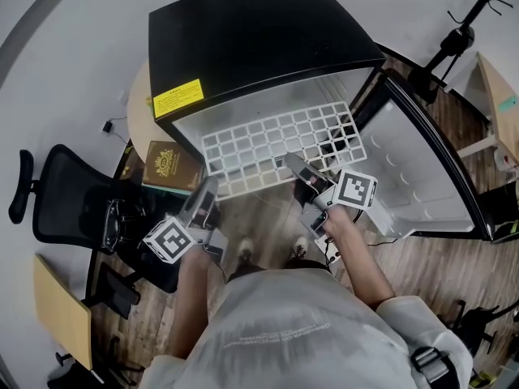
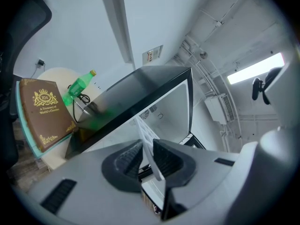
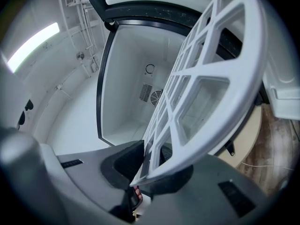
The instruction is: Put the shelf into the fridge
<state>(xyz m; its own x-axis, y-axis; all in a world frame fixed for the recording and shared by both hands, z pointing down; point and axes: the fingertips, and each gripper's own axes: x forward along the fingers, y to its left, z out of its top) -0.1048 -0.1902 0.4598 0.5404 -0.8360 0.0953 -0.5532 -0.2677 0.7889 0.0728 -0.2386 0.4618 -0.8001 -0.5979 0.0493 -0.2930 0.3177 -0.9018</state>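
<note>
2 grippers share the shelf, 1 at each near corner. The left gripper has its jaws pinched onto the thin near-left edge, with the pads pressing the white plastic. The right gripper is clamped the same way on the near-right rim, its jaws only narrowly apart and the rim filling the gap. Both point roughly level toward the fridge, whose door stands swung wide on the right.

I'd put the task at about halfway. Done so far: the door is open, and the shelf is off the ground and lined up with the fridge's mouth. Its far edge sits at or just inside the front edge of the cavity; from above I cannot tell which.

What's left, as I judge it, is to slide the shelf deeper until its near edge passes the front edge and it seats on whatever supports the side walls offer. Then I release both grips and back out. From the right gripper view I see only white walls and a fan grille at the back, nothing in the way.
</note>
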